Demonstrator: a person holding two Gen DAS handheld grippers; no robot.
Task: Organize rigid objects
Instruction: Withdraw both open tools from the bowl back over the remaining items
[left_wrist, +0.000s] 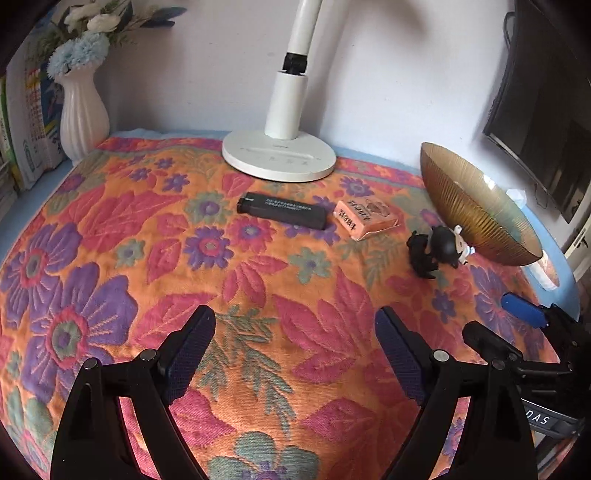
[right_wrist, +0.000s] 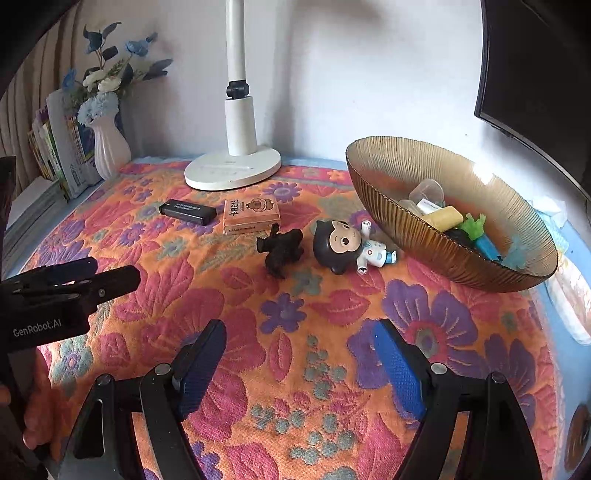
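Both my grippers hang released and empty — left gripper (left_wrist: 295, 354), right gripper (right_wrist: 299, 365). The big-headed doll (right_wrist: 345, 245) lies ahead of my right jaws, long axis crosswise, just beside the ribbed bowl (right_wrist: 388, 173) — my right is the nearer hand.
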